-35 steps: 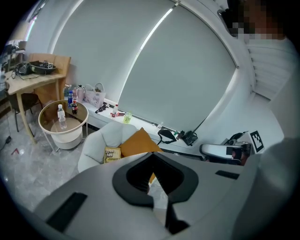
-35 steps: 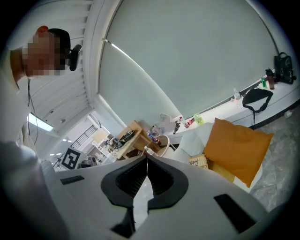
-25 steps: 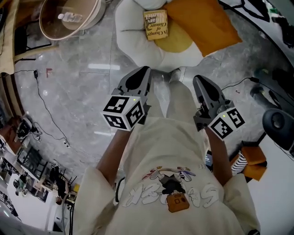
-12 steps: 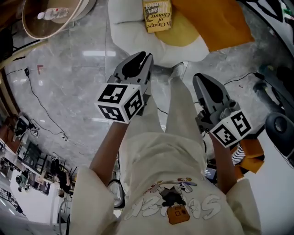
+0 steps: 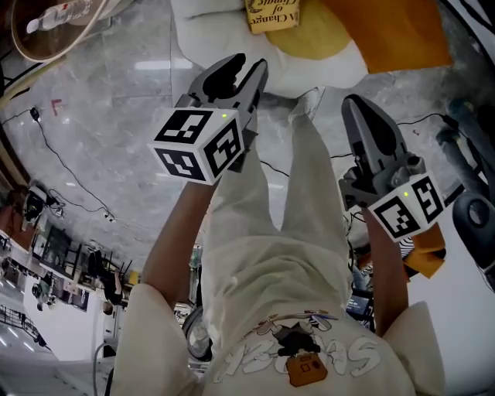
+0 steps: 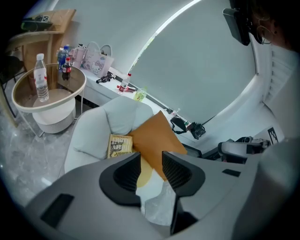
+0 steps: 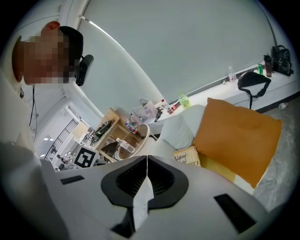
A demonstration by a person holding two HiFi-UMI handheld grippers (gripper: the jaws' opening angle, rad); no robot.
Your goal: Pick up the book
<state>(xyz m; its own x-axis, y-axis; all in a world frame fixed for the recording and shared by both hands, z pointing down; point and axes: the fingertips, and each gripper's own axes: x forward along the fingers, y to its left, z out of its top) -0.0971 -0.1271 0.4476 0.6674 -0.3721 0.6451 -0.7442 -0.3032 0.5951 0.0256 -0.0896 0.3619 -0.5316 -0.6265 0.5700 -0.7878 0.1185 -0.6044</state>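
Note:
The book (image 5: 272, 14), yellowish with dark print on its cover, lies on the seat of a pale armchair (image 5: 209, 31), against an orange cushion (image 5: 387, 31). In the left gripper view the book (image 6: 120, 145) shows just beyond the left jaw, well ahead of it. My left gripper (image 5: 244, 68) points at the chair; its jaws are opening, with nothing between them (image 6: 151, 161). My right gripper (image 5: 360, 108) is shut and empty, its pads meeting (image 7: 147, 161); the book (image 7: 187, 156) lies far ahead, to the right of its jaws.
A round glass-topped side table (image 6: 28, 101) with a water bottle (image 6: 41, 77) stands left of the chair. Cables (image 5: 69, 178) trail over the marble floor. The person's pale trouser legs (image 5: 302, 201) stand between the grippers. Dark equipment (image 5: 472, 216) sits at the right.
Both grippers have moved down and forward toward the armchair. The left jaws, together a second ago, now stand apart. The book has slid to the top edge of the head view.

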